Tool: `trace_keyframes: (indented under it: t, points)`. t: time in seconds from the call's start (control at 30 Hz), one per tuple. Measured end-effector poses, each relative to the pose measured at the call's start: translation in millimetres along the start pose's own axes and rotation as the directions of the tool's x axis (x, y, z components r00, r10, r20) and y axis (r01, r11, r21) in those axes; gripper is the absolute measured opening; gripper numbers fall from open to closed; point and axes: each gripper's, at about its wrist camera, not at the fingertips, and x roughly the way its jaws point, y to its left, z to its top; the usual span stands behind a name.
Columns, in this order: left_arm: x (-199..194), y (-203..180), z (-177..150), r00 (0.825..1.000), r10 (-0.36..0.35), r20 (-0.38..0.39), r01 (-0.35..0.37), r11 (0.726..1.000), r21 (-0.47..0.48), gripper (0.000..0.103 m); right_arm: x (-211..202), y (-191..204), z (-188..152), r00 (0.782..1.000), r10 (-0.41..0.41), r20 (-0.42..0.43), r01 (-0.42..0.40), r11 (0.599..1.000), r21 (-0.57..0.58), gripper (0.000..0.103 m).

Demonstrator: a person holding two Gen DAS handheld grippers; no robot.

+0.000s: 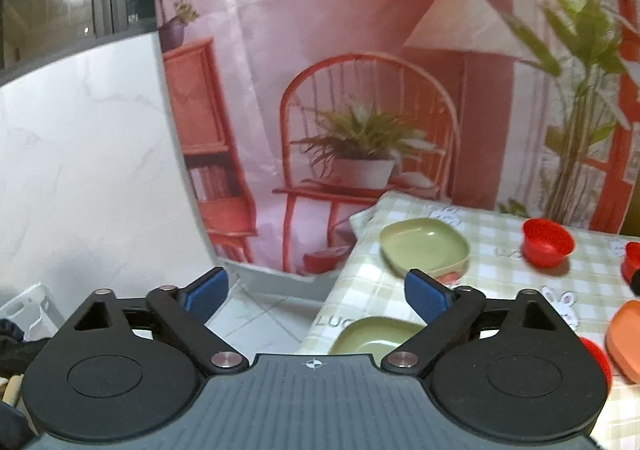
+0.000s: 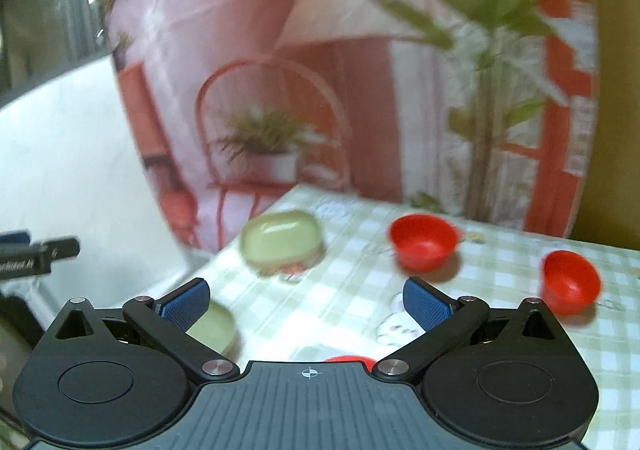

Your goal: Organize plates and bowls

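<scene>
Checked cloth over the table (image 1: 500, 250), printed pink backdrop (image 1: 340, 50) of chair and plants behind, white marble wall at left of frame. On the table in the left wrist view: one green plate (image 1: 424, 244) at centre right, a second green plate (image 1: 372, 336) low between the blue pads, red bowl (image 1: 547, 241) at right, orange dish (image 1: 626, 334) at right edge. Left gripper (image 1: 316, 290) and right gripper (image 2: 306, 300) both with jaws spread wide, holding nothing; two red bowls, (image 2: 424, 241) and (image 2: 570, 281), at right of the right wrist view.
</scene>
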Motion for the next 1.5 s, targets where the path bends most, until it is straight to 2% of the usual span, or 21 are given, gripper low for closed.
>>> trace_keyframes:
  t: [0.13, 0.2, 0.27, 0.43, 0.63, 0.83, 1.03, 1.1, 1.27, 1.3, 1.5]
  points:
    - [20, 10, -10, 1.0, 0.008, -0.027, -0.008, 1.0, -0.011, 0.096, 41, 27, -2, 0.998, 0.042, -0.041, -0.043, 0.998, -0.037, 0.095]
    - [34, 16, -18, 0.999, 0.013, -0.048, -0.014, 1.0, -0.016, 0.095, 62, 39, -3, 0.996, 0.061, -0.067, -0.065, 0.996, -0.058, 0.086]
    - [46, 19, -26, 0.997, 0.012, -0.074, -0.014, 1.0, -0.027, 0.092, 85, 50, -5, 0.992, 0.079, -0.098, -0.086, 0.994, -0.069, 0.081]
    - [80, 28, -51, 0.99, 0.011, -0.143, -0.019, 0.998, -0.059, 0.089, 133, 71, -14, 0.986, 0.089, -0.144, -0.108, 0.986, -0.13, 0.069]
    - [112, 31, -79, 0.975, -0.012, -0.221, -0.01, 0.995, -0.098, 0.085, 179, 78, -30, 0.971, 0.073, -0.228, -0.109, 0.983, -0.151, 0.056]
    - [128, 33, -104, 0.961, -0.041, -0.274, 0.007, 0.992, -0.124, 0.074, 200, 74, -46, 0.956, 0.059, -0.287, -0.105, 0.983, -0.147, 0.04]
    - [137, 33, -115, 0.952, -0.085, -0.293, 0.035, 0.984, -0.172, 0.045, 207, 74, -55, 0.949, 0.066, -0.31, -0.116, 0.982, -0.148, 0.02]
    - [137, 31, -117, 0.952, -0.097, -0.289, 0.046, 0.982, -0.181, 0.034, 207, 74, -56, 0.947, 0.079, -0.313, -0.129, 0.981, -0.144, 0.01]
    - [134, 22, -119, 0.955, -0.115, -0.275, 0.063, 0.979, -0.191, 0.011, 202, 76, -55, 0.948, 0.093, -0.303, -0.143, 0.979, -0.145, 0.008]
    - [134, 21, -119, 0.955, -0.115, -0.275, 0.063, 0.98, -0.191, 0.009, 201, 76, -55, 0.948, 0.097, -0.303, -0.145, 0.98, -0.139, 0.008]
    - [127, 19, -115, 0.954, -0.111, -0.279, 0.056, 0.979, -0.196, 0.009, 189, 68, -49, 0.951, 0.126, -0.283, -0.151, 0.986, -0.067, 0.008]
